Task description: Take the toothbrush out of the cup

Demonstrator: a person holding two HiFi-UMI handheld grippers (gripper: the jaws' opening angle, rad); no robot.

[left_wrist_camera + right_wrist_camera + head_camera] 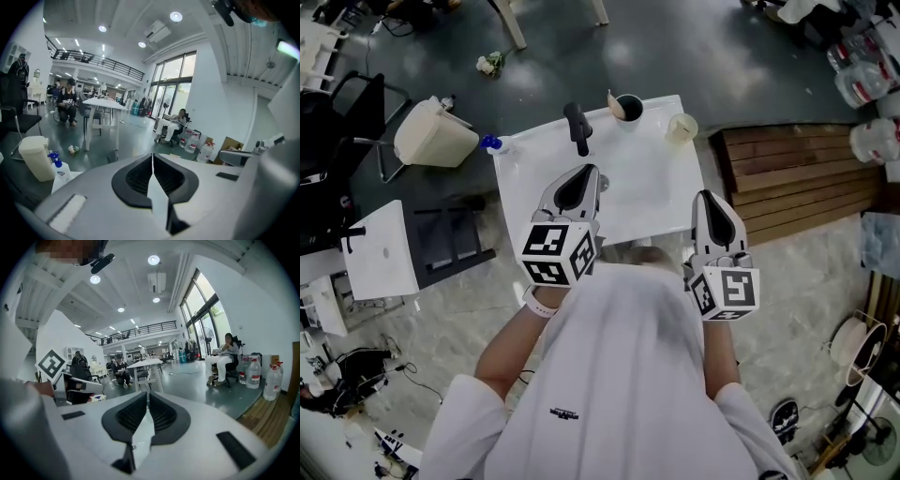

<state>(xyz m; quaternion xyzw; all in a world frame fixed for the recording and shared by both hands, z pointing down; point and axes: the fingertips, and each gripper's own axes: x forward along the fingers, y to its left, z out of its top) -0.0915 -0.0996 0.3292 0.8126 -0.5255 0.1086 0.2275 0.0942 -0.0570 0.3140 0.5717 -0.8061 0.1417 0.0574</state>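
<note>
At the far edge of the white table [656, 202] stands a black cup [629, 108]. A pale toothbrush [614, 106] leans out over its left rim. My left gripper [584, 173] hovers over the near left part of the table, pointing toward the cup, jaws shut and empty. Over the table's near right corner my right gripper [705, 197] is also shut with nothing in it. In the left gripper view the left gripper [152, 155] shows its tips meeting. The right gripper [147, 393] looks the same in its own view. Neither of those views shows the cup.
A black handled object [577, 127] lies on the table left of the cup, and a cream cup [682, 127] stands at the far right corner. Beside the table's left are a beige bin [436, 133] and a blue spray bottle [491, 142]. A wooden platform [797, 178] lies to the right.
</note>
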